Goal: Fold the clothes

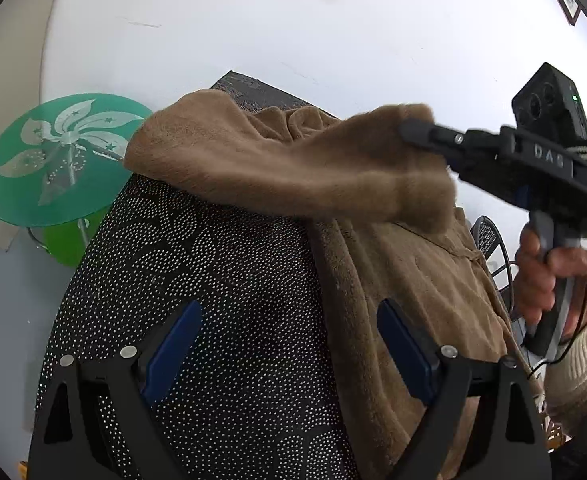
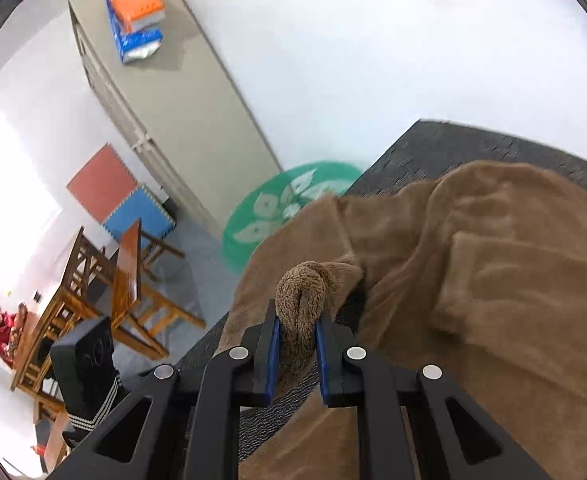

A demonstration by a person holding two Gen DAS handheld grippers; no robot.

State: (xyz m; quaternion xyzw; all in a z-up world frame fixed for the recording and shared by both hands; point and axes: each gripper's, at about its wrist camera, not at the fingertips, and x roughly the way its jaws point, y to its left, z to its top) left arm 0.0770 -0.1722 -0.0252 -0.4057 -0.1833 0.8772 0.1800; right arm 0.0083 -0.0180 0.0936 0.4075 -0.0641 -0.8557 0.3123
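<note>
**Background items only**

Green round glass table (image 1: 59, 160) w/ white flower print, left of the dotted black surface (image 1: 221, 300). Grey cabinet (image 2: 181, 92) w/ orange and blue packs (image 2: 135, 16) on top. Wooden chairs (image 2: 133, 280), red/blue foam mats (image 2: 125, 200) nearby.

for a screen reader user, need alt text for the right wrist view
The right claw is shut on a bunched fold of a brown fleece garment, which lies rumpled over a dark table. Behind to the left are a green round table, wooden chairs and a grey cabinet.
</note>
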